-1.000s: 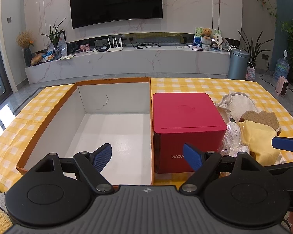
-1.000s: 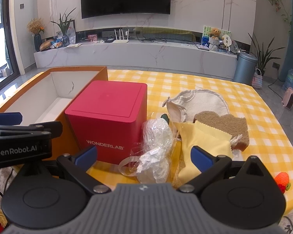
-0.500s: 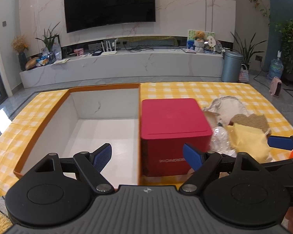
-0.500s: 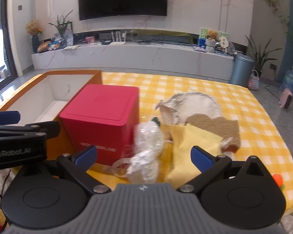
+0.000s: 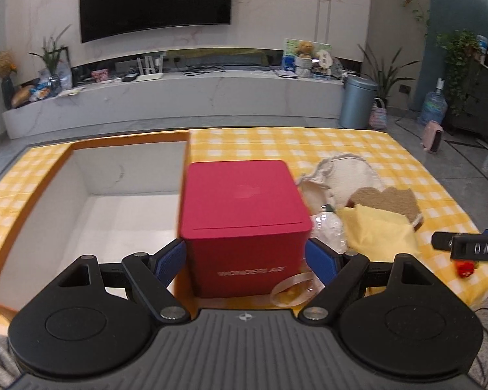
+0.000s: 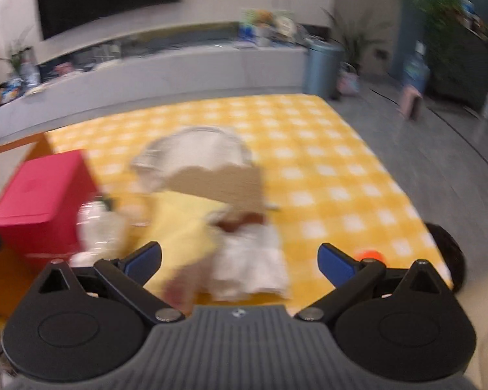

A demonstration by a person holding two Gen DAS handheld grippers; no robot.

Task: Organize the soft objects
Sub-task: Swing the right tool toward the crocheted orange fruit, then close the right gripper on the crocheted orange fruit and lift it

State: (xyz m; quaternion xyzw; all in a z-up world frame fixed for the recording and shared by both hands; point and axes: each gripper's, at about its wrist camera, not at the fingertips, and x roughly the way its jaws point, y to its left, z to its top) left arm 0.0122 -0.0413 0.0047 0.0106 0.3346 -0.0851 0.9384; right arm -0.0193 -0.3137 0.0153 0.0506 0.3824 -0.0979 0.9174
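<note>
A pile of soft things lies on the yellow checked table: a cream cloth pouch (image 5: 345, 178), a brown pad (image 5: 387, 200), a yellow cloth (image 5: 377, 230) and crumpled clear plastic (image 5: 328, 230). A red box (image 5: 244, 224) stands beside an orange-rimmed open box (image 5: 91, 214) with a white inside. My left gripper (image 5: 245, 260) is open, its blue pads either side of the red box's near face. My right gripper (image 6: 239, 260) is open above the pile's near end, over the yellow cloth (image 6: 182, 234) and a white crumpled item (image 6: 250, 266). The right wrist view is blurred.
A small orange-red object (image 5: 465, 268) lies near the table's right front edge, seen too in the right wrist view (image 6: 369, 255). Beyond the table run a low white TV bench (image 5: 179, 94), a grey bin (image 5: 358, 100) and potted plants. The table's right half (image 6: 325, 162) is bare cloth.
My left gripper has shifted right, from facing the open box to straddling the red box. My right gripper has swung right and forward over the pile, and its view is now blurred.
</note>
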